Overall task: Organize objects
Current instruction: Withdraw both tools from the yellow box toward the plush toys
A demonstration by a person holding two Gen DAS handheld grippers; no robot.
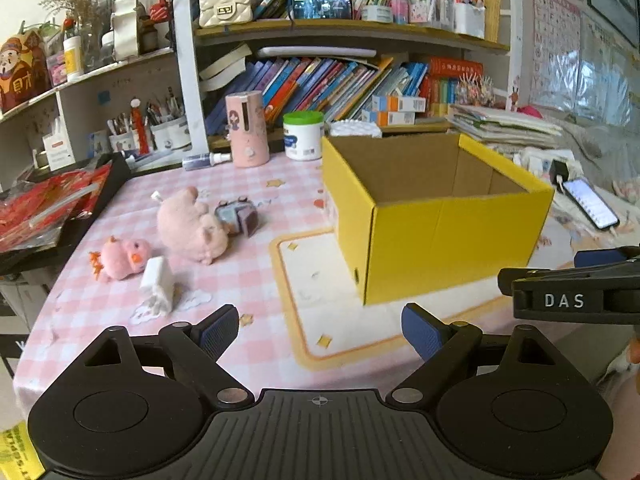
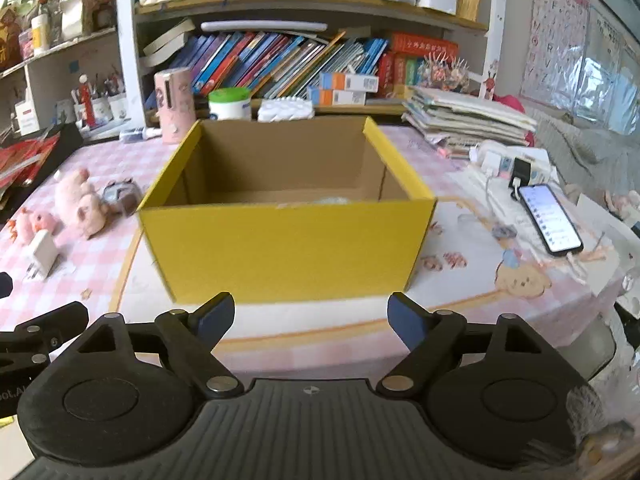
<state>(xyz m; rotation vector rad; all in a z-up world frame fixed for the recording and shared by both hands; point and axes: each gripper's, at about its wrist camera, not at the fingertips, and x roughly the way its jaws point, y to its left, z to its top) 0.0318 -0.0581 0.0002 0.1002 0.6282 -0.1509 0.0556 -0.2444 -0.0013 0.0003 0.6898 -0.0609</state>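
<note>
An open yellow cardboard box (image 1: pixel 440 232) (image 2: pixel 280 248) stands on the pink checked table. Left of it lie a large pink plush pig (image 1: pixel 188 226) (image 2: pixel 78 202), a small pink plush chick (image 1: pixel 122 258) (image 2: pixel 34 222), a white charger plug (image 1: pixel 158 286) (image 2: pixel 40 258) and a small grey-purple toy (image 1: pixel 238 216) (image 2: pixel 120 196). My left gripper (image 1: pixel 320 332) is open and empty above the table's front, right of the plug. My right gripper (image 2: pixel 310 320) is open and empty in front of the box. Something pale shows inside the box (image 2: pixel 332 201); I cannot tell what.
A phone (image 2: pixel 550 218) (image 1: pixel 592 204) on a cable lies right of the box beside a power strip (image 2: pixel 508 160). A pink cylinder (image 1: pixel 246 128), a white jar (image 1: pixel 303 134) and a spray bottle (image 1: pixel 204 160) stand behind. Bookshelves back the table. Red packets (image 1: pixel 44 208) lie left.
</note>
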